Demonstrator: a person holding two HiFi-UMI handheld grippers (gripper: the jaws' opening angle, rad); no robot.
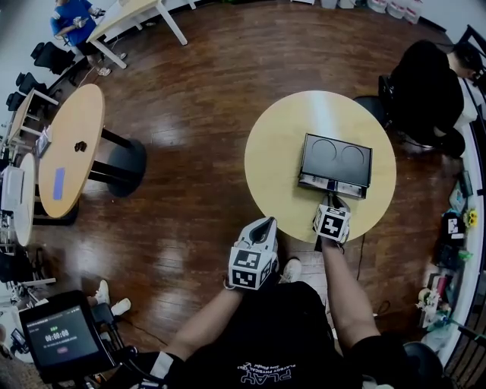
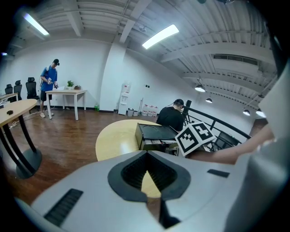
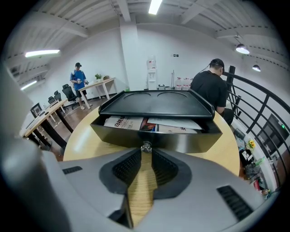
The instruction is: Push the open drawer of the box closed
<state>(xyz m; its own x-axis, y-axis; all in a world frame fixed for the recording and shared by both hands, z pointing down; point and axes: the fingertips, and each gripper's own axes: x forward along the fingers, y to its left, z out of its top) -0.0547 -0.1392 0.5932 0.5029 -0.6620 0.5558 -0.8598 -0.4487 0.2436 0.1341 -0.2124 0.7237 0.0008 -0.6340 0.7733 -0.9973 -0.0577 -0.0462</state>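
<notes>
A black box (image 1: pixel 336 161) stands on the round wooden table (image 1: pixel 281 152), and its drawer (image 1: pixel 330 183) sticks out toward me. In the right gripper view the drawer front (image 3: pixel 181 141) shows papers inside and a small metal knob (image 3: pixel 146 147) at its middle. My right gripper (image 3: pixel 145 153) is open, its fingertips right at the knob, with bare table showing between the pads. My left gripper (image 1: pixel 266 222) hangs off the table's near-left edge, well apart from the box (image 2: pixel 156 133). Its jaws (image 2: pixel 145 155) meet at the tips, shut on nothing.
A person in black (image 1: pixel 425 91) sits just beyond the table's far right, beside a dark railing (image 3: pixel 258 113). Other wooden tables (image 1: pixel 68 144) stand to the left across the wood floor. A person in blue (image 1: pixel 72 19) stands far back. A timer screen (image 1: pixel 57 338) is at bottom left.
</notes>
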